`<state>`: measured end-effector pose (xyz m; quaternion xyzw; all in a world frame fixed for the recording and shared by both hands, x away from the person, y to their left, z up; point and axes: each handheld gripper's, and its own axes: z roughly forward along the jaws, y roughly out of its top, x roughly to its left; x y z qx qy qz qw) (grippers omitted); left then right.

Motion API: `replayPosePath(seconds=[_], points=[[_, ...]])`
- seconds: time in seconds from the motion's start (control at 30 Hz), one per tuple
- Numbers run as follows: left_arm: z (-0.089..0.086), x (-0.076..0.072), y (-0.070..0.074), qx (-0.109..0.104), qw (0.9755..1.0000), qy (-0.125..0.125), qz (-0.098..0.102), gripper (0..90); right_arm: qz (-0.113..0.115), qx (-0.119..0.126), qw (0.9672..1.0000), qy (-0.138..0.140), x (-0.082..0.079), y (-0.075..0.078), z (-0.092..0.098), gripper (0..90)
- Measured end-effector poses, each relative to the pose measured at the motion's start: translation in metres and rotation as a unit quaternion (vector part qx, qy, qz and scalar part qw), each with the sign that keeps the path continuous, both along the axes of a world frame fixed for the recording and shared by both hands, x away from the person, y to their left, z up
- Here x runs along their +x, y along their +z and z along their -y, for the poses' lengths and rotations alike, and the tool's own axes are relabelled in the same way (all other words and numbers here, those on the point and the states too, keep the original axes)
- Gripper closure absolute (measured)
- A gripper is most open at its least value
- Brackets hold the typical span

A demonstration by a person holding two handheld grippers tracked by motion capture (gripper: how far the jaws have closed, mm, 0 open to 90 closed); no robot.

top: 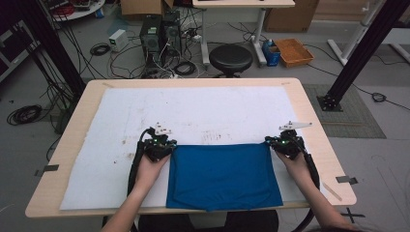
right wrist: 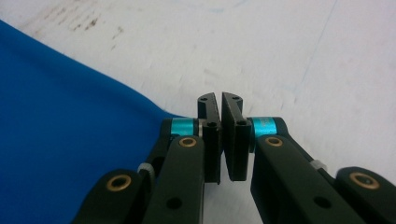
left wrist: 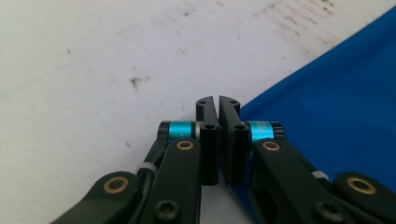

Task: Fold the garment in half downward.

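- We see the blue cloth (top: pixel 223 176) lying flat on the stained white mat (top: pixel 116 130), at the table's (top: pixel 309 104) near edge.
- Left gripper (top: pixel 158 143) and right gripper (top: pixel 285 142) sit at its far corners, jaws clenched; whether they pinch cloth we cannot tell.
- High view adds a stool (top: pixel 230 59) beyond.

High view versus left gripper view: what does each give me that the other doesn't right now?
High view alone: the whole blue cloth lying flat with its near edge over the table's front, the right gripper at its far right corner, both hands, the wooden table edge, and the stool and cables on the floor beyond.

Left gripper view alone: the jaws standing nearly closed with a thin slit between them, at the cloth's edge.

Both: the left gripper, the blue cloth and the stained white mat.
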<state>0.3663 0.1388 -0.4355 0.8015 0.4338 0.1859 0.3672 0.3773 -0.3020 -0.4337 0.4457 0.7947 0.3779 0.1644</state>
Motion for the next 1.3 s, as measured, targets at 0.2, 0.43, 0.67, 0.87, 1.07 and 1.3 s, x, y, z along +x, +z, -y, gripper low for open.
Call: replayPosePath(seconds=[0.2,0.43,0.67,0.87,1.07,1.3], points=[[-0.004,0.023,0.0,-0.009,0.9999,0.012,0.002,86.8,0.015,-0.009,0.9998,0.002,0.023,0.006,-0.006,87.2],[-0.004,0.041,-0.003,-0.004,0.9998,0.018,0.005,86.8,0.016,-0.015,0.9998,0.001,0.046,0.001,-0.006,87.1],[-0.004,0.045,-0.004,-0.001,0.9998,0.019,0.005,85.7,0.026,-0.021,0.9995,0.004,0.05,0.002,-0.007,82.9],[-0.007,0.041,0.003,0.0,0.9996,0.023,0.017,69.4,0.033,-0.009,0.9994,0.003,0.046,0.008,-0.002,76.5],[-0.017,0.027,0.018,-0.018,0.9993,0.008,0.031,49.1,0.055,-0.009,0.9983,0.017,0.033,0.02,0.003,66.5],[-0.026,-0.002,0.039,-0.026,0.9975,-0.018,0.063,42.5,0.072,0.024,0.9968,0.027,0.008,0.03,0.016,52.4]])
